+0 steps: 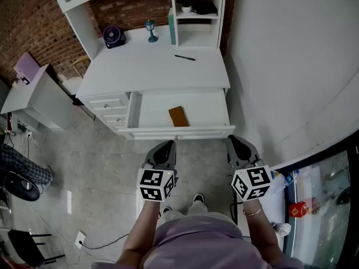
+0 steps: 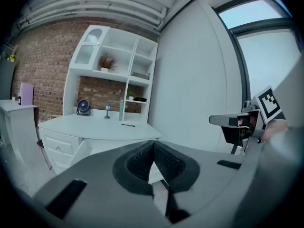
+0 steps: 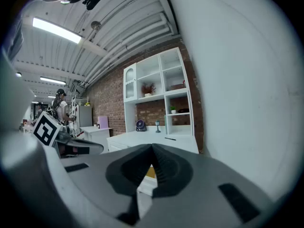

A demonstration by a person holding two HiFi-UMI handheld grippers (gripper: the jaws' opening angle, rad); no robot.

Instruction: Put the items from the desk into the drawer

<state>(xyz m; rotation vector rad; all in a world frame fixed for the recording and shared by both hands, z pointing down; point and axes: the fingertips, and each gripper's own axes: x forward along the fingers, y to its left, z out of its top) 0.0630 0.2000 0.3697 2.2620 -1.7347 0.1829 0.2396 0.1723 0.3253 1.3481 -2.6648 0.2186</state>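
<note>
A white desk [image 1: 146, 66] stands ahead of me with its wide drawer [image 1: 179, 132] pulled open. A flat brown item [image 1: 178, 116] lies inside the drawer. On the desktop are a black pen [image 1: 184, 58], a small purple fan [image 1: 114, 36], a little blue lamp [image 1: 150, 31] and an upright teal book [image 1: 171, 26]. My left gripper [image 1: 163, 152] and right gripper [image 1: 240, 148] hang side by side just short of the drawer front, both shut and holding nothing. The pen [image 2: 127, 124] also shows in the left gripper view, beyond the left gripper [image 2: 153, 148]. The right gripper [image 3: 152, 148] points at the desk.
A stack of small drawers [image 1: 109, 108] sits left of the open one. A shelf unit [image 1: 196, 10] rises at the desk's back right. A white wall [image 1: 291, 66] runs close on the right. A white side cabinet [image 1: 33, 97] stands at the left. A person [image 3: 61, 103] stands far off.
</note>
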